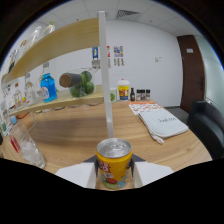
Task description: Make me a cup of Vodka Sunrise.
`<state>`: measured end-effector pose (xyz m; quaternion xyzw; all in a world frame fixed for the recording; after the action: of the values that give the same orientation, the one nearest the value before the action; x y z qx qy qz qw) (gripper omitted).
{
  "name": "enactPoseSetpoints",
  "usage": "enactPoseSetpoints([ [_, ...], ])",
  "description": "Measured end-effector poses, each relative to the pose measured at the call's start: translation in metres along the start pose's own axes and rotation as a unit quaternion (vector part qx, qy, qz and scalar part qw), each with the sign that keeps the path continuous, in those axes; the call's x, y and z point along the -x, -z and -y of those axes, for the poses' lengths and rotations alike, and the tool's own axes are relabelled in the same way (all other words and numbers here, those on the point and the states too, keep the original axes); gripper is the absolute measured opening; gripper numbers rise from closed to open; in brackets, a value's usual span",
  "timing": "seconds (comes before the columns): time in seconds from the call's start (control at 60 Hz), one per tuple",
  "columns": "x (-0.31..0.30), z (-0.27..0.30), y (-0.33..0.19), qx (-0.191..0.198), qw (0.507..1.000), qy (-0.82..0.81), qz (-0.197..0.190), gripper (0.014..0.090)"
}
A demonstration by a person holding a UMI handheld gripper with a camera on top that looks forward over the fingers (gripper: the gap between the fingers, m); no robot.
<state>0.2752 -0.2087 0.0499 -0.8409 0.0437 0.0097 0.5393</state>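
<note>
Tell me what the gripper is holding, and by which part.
The gripper is shut on a yellow can, its fingers pressing on the can's two sides, low on its body.

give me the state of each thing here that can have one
yellow can: upright, top sealed, held between the fingers
gripper: shut on the can
empty glass: upright on the table, off to the side of the can
blue bottle: upright on the shelf, cap on
white cloth: lying folded on the table beyond the can
</note>
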Motion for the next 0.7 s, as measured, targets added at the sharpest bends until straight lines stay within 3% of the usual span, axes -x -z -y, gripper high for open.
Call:
enactPoseSetpoints([
  [0.333, -0.001, -0.01, 0.01, 0.008, 1.0, 0.011, -0.011, 0.0542],
  [0.383, -0.002, -0.01, 0.011, 0.012, 1.0, 0.015, -0.02, 0.0608],
  [0.467, -0.006, -0.002, 0.02, 0.01, 0.999, 0.022, -0.037, 0.0869],
  [0.7, 0.018, 0.039, 0.077, -0.011, 0.998, 0.035, -0.057, 0.0854],
])
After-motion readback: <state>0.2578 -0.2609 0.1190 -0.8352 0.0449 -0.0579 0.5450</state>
